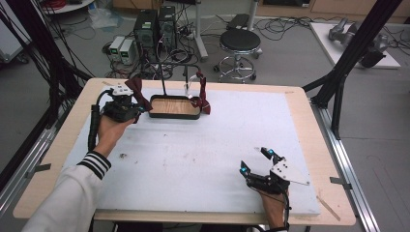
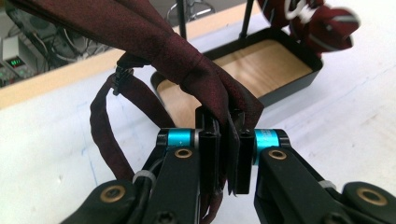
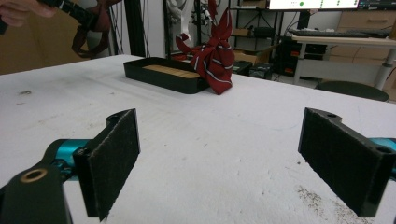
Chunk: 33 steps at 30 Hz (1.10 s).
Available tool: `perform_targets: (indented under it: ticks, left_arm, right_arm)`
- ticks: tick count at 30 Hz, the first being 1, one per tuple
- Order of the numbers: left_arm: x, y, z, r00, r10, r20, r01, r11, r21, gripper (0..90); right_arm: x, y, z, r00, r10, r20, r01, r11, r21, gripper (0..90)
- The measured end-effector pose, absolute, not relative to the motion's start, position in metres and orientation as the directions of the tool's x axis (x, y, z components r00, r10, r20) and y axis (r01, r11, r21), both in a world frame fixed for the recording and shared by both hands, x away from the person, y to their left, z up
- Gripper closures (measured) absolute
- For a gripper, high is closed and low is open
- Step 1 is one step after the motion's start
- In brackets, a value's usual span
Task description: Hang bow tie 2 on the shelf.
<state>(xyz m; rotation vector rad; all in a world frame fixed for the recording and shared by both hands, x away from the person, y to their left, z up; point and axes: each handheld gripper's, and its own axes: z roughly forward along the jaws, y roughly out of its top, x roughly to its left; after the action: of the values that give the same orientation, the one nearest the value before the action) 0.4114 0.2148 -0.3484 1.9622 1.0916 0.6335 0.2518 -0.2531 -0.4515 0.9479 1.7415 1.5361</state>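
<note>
— Pinching something, is it, that left gripper [image 2: 224, 154]?

— Yes. Its two jaws are pressed together on a fold of a dark red tie [image 2: 187, 70] (plain cloth, no pattern that I can see). In the left gripper view the cloth rises from between the jaws and runs off to the upper left, and a narrow loop of the same tie [image 2: 105, 135] hangs down on the left, over the white mat [image 2: 350, 121].

— And where is that on the table?

— At the far left of the table [image 1: 63, 140], just beside the left end of a black tray [image 1: 196, 116] with a wooden floor. The left hand [image 1: 110, 131] grips the tool from below, and a striped cuff shows at the wrist.

— Is there anything else near the tray?

— A second tie, red with pale stripes [image 3: 215, 56], bunched up against the tray's right end; part of it hangs from a thin black stand [image 1: 162, 79] that rises from the tray.

— What about the right gripper [image 1: 257, 161]?

— Low over the mat at the near right, well apart from the tray. Its jaws are spread wide with only bare mat between them, and its pads [image 3: 114, 161] touch no cloth.
</note>
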Motion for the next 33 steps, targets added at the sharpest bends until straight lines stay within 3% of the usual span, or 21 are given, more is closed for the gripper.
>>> perform_targets:
  ticks: [15,33]
  left_arm:
    - [0.406,0.185,-0.32,0.545,0.832,0.103,0.352,-0.339,0.872,84.6]
    - [0.423,0.168,-0.302,0.544,0.831,0.117,0.314,-0.331,0.89,84.5]
  right_arm:
    - [0.252,-0.253,-0.452,-0.547,0.837,0.006,0.11,0.065,0.992,11.9]
    - [0.252,-0.253,-0.452,-0.546,0.838,0.005,0.109,0.066,0.992,11.8]
